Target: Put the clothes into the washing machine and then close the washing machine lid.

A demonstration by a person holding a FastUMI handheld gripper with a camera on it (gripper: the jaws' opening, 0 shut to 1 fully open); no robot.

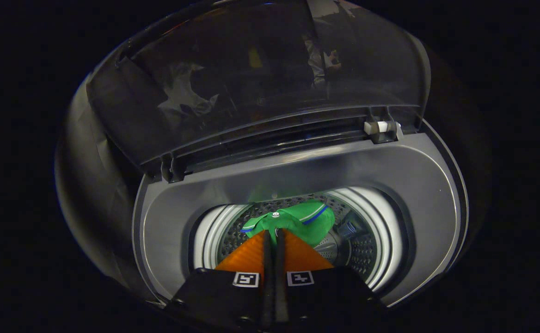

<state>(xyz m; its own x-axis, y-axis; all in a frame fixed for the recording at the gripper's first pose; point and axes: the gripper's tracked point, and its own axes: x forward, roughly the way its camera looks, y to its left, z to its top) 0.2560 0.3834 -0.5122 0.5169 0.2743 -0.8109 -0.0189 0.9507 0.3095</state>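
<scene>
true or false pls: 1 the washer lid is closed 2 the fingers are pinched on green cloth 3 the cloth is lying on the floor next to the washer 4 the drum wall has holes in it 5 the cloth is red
1. False. The lid stands open, tipped up behind the washer opening.
2. True. The gripper is nearly shut, and both fingers pinch the edge of the green cloth.
3. False. The cloth hangs over the drum, inside the opening.
4. True. The drum wall is dotted with holes.
5. False. It is green, with a blue and white stripe.
</scene>
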